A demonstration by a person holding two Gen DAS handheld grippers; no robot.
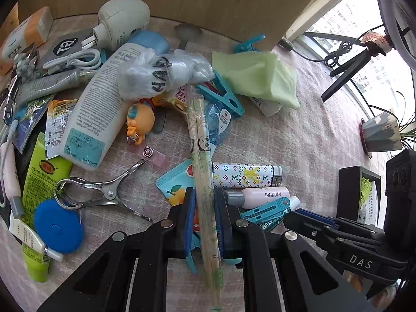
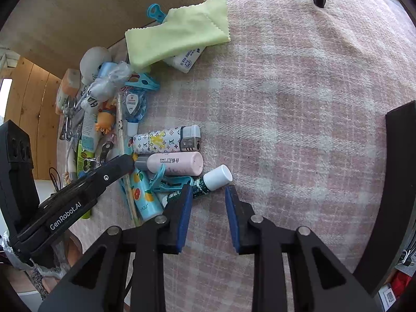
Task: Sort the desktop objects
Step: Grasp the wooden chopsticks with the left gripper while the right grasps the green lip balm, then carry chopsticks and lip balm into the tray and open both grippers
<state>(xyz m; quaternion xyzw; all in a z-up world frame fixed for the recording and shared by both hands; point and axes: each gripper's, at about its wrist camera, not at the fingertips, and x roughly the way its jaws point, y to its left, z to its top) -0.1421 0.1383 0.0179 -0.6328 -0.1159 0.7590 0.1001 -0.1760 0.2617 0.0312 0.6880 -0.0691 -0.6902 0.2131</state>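
Soft daylight comes from the window [image 1: 369, 59], which is overexposed to near white. The checked cloth [image 2: 299, 104] is evenly lit and shadows are weak and diffuse. Both views are sharp in the centre, but the fisheye bends straight lines, and dark vignetting fills the corners.

A home: a worktop [image 2: 299, 83] under pink checked cloth, a potted plant [image 1: 382, 135] by the window [image 1: 364, 52], toiletries and a lighter [image 1: 247, 175] heaped.

Both wrist views close, angled down at table; share lighter [image 1: 247, 176] [image 2: 166, 140], green cloth [image 1: 257, 78] [image 2: 179, 33]
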